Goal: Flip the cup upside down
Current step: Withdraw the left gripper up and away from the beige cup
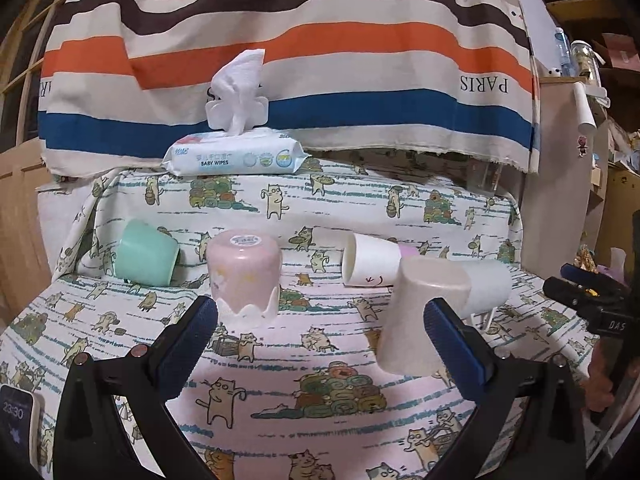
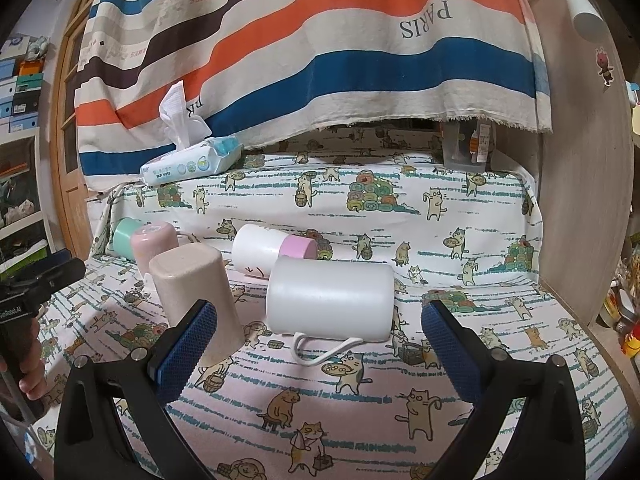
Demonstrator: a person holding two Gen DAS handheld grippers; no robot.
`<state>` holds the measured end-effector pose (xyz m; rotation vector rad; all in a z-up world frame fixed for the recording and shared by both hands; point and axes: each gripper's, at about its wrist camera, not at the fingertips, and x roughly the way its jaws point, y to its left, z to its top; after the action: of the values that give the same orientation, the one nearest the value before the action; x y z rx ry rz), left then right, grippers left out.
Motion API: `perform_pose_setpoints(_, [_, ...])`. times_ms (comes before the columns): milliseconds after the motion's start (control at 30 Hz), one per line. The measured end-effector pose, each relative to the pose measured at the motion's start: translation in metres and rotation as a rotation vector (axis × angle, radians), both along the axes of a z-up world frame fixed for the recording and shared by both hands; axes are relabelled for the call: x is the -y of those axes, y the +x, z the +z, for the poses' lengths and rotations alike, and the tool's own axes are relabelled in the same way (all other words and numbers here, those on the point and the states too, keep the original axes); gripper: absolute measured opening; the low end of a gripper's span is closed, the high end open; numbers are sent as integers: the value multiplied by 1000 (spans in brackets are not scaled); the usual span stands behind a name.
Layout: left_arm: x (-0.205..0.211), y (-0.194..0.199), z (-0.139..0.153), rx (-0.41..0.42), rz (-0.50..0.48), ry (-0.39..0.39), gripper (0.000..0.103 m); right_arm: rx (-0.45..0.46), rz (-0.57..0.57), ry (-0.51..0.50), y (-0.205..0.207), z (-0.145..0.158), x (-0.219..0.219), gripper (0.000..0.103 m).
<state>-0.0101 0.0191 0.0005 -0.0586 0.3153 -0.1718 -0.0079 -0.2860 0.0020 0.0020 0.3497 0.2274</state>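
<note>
Left wrist view: your left gripper (image 1: 320,334) has its jaws spread wide, nothing between the pads. The blue pads hover over the cat-print cloth (image 1: 280,420). The beige cup (image 1: 424,316) stands upside down, base up, just behind and touching the outline of the right-side finger (image 1: 452,340); I can't tell if it's actual contact. The pink cup (image 1: 244,276) is also inverted, scalloped rim down, just past the left-side finger. The mint cup (image 1: 146,252) lies on its side at far left, against the raised fold of cloth. The white paper cup (image 1: 370,260) lies on its side behind the beige cup, open mouth facing left, with a lilac cup (image 1: 409,249) poking out behind it. The frosted white mug (image 1: 486,284) lies on its side right behind the beige cup. A baby wipes pack (image 1: 236,156) sits on the upper ledge, one wipe pulled up. Your right gripper (image 1: 584,288) shows at the right edge.

Right wrist view: your right gripper (image 2: 320,334) is also wide open, holding nothing. The frosted white mug (image 2: 330,298) lies on its side between the fingers but further back, handle loop flat on the cloth toward you. The beige cup (image 2: 198,300) is base up, partly behind the left-side finger (image 2: 186,350). Behind it: pink cup (image 2: 154,244), mint cup (image 2: 122,236), white paper cup (image 2: 256,250) on its side, lilac cup (image 2: 298,248). The wipes pack (image 2: 192,162) is on the ledge under the striped cloth (image 2: 320,40). Your left gripper (image 2: 44,276) is at the left edge; its jaw state can't be read from here.
</note>
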Motion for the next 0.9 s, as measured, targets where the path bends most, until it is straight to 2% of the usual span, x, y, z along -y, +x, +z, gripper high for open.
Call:
perform_pose_setpoints(167, [-1, -1, 1, 9, 4, -3, 102, -1, 0, 2, 0, 0, 0, 103])
perform_pose_setpoints(367, [18, -3, 0, 18, 15, 97, 102, 13, -4, -10, -2, 0, -2, 103])
perform_pose_setpoints(433, [17, -3, 0, 20, 9, 93, 103, 20, -4, -20, -3, 1, -4, 103])
perform_pose_setpoints(500, [12, -3, 1, 21, 33, 71, 103, 28, -2, -29, -5, 1, -5, 103])
perform_pose_setpoints(600, [10, -2, 0, 16, 76, 77, 102, 39, 1, -39, -7, 1, -6, 103])
perform_pose_setpoints(900, [10, -3, 0, 19, 67, 78, 102, 51, -7, -43, -9, 3, -6, 103])
